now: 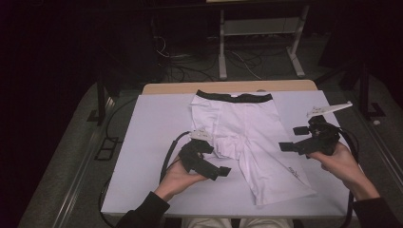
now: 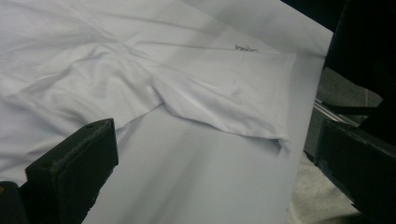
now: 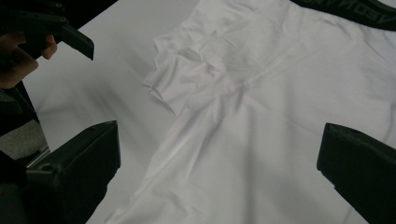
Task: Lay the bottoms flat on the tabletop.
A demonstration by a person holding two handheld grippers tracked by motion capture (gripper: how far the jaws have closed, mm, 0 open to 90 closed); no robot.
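1. The white boxer briefs [image 1: 247, 137] lie flat on the white table cover [image 1: 142, 156], black waistband [image 1: 235, 96] at the edge far from the person.
2. One leg is bunched up toward the crotch [image 3: 180, 81]; the other leg lies extended toward the person [image 1: 275, 180].
3. The left gripper [image 1: 223, 171] sits just beside the bunched leg, jaws spread wide, nothing between them.
4. The right gripper [image 1: 292, 138] hovers at the opposite side of the briefs, jaws apart and empty.
5. Handling, judged: light, limp, stretchy knit; it drapes and wrinkles, does not break.
6. Recommended hold: pinch the bunched leg's hem, or the firmer waistband.
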